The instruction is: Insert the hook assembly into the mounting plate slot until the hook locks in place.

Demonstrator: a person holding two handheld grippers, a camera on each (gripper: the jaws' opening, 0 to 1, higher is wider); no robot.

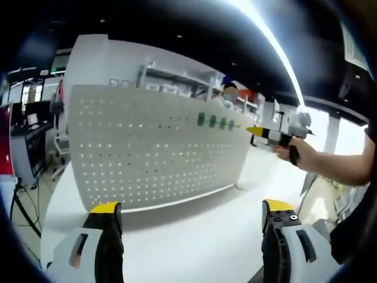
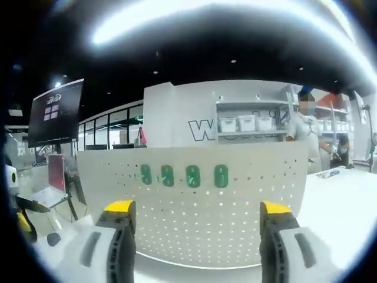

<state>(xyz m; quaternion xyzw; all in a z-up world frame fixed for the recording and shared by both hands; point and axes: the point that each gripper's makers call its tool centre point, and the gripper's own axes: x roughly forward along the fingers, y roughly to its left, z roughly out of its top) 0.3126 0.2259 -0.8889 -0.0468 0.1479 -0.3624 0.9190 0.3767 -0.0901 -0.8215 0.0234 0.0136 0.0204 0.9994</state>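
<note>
In the left gripper view: left gripper [image 1: 191, 227] low over the white table [image 1: 194, 247], jaws wide apart and holding nothing; perforated mounting plate [image 1: 147, 156] upright ahead, four green hooks [image 1: 215, 122] in a row near its upper right part. At the right, the right gripper [image 1: 277, 134] in a hand, close to the plate's far edge — jaw state there too small to tell. In the right gripper view: right gripper [image 2: 197, 227] facing the plate [image 2: 235, 206], jaws apart and empty, the green hooks [image 2: 182, 175] already seated on the holes. No loose hook assembly seen. Risk, as judgement — pushing the thin standing plate over, or knocking a hook out of its slot, by coming too fast or off the line.
</note>
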